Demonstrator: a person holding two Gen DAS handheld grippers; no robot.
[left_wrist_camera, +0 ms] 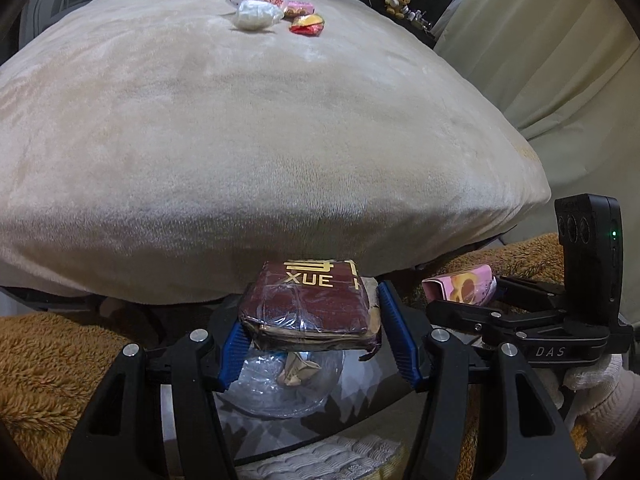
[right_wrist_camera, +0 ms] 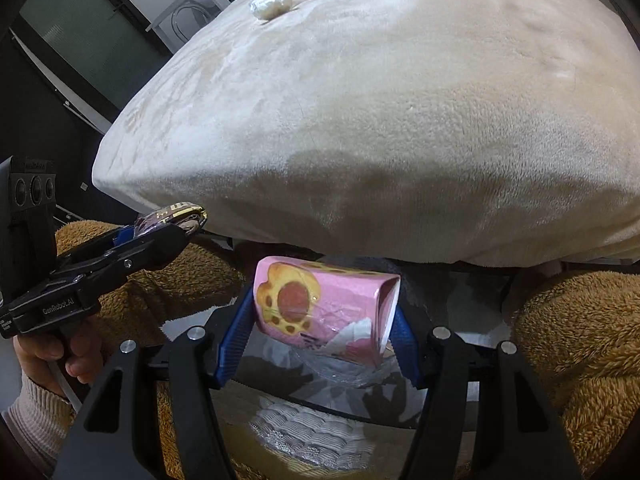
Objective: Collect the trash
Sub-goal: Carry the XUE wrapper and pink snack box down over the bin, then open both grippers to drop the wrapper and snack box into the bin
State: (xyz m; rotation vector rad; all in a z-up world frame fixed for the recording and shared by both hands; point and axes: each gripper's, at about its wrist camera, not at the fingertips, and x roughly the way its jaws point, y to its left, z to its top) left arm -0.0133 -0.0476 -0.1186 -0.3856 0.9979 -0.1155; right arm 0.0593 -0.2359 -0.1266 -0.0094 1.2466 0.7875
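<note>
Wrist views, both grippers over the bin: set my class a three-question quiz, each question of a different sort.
1. True or false: the left gripper holds a green bottle.
2. What does the right gripper hold? A) pink box B) spoon C) white cloth
3. Where does the remaining trash lie?

Key:
1. False; it clamps a dark red packet marked XUE.
2. A, the pink box.
3. At the far end of the beige blanket.
</note>
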